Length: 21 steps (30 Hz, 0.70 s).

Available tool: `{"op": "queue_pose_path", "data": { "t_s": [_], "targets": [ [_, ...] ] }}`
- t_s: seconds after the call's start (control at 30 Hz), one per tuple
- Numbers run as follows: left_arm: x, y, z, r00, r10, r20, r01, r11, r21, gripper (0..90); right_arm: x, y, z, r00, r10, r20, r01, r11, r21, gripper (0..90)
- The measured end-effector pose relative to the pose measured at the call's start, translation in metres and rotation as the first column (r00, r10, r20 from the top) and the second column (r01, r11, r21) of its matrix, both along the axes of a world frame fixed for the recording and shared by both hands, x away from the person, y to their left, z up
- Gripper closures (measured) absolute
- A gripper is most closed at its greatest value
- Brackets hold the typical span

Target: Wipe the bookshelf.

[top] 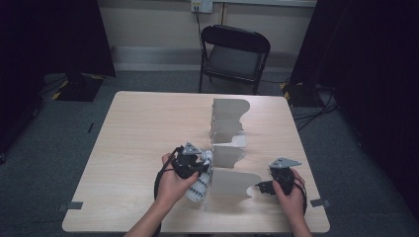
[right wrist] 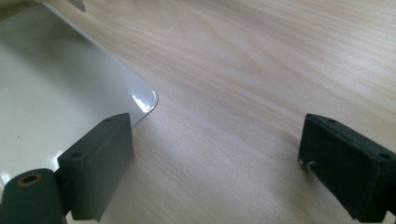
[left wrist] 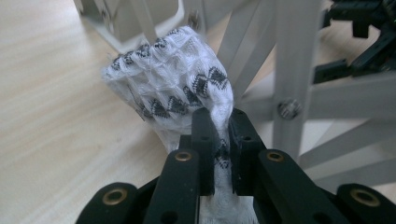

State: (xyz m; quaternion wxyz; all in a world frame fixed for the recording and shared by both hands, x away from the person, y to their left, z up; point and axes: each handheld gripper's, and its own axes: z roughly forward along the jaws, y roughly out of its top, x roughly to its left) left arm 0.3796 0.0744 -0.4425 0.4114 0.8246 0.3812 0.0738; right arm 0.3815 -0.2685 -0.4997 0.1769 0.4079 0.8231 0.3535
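Observation:
A white sock with a black diamond pattern (left wrist: 173,84) is bunched up in front of my left gripper (left wrist: 219,116), whose jaws are shut on its cloth. In the high view the left gripper (top: 197,170) holds the sock (top: 200,186) against the near left side of a pale grey rack of upright wavy panels (top: 227,123). The rack's bars and a bolt (left wrist: 289,70) stand just behind the sock. My right gripper (top: 262,187) rests low at the rack's near right. Its jaws (right wrist: 215,149) are wide open over the tabletop, the left one over a glossy white panel (right wrist: 56,93).
The light wooden table (top: 148,133) has bare room on its left half. A black folding chair (top: 234,52) stands beyond the far edge. My other gripper (left wrist: 359,42) shows through the rack in the left gripper view.

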Motion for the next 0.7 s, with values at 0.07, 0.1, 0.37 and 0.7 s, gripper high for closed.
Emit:
{"op": "queue_pose_path", "data": {
  "t_s": [0.07,0.1,0.37,0.7],
  "targets": [
    [-0.001,0.001,-0.008,0.9999,0.002,-0.013,-0.002,1.0,0.004,82.9,0.0,0.0,0.0,1.0,0.0,0.0,0.0,1.0,0.0,9.1],
    [-0.002,0.001,-0.012,0.9998,0.007,-0.018,-0.007,1.0,0.001,82.7,0.0,0.0,0.0,1.0,0.0,0.0,0.0,1.0,0.0,9.1],
    [-0.002,0.01,-0.018,0.9999,0.008,-0.006,-0.008,1.0,-0.001,69.4,0.0,0.0,0.0,1.0,0.0,0.0,0.0,1.0,0.0,9.1],
    [0.002,0.045,-0.011,0.9958,0.059,0.071,-0.062,0.9973,0.04,58.8,0.0,0.0,0.0,1.0,0.0,0.0,0.0,1.0,0.0,9.1]
  ]
}}
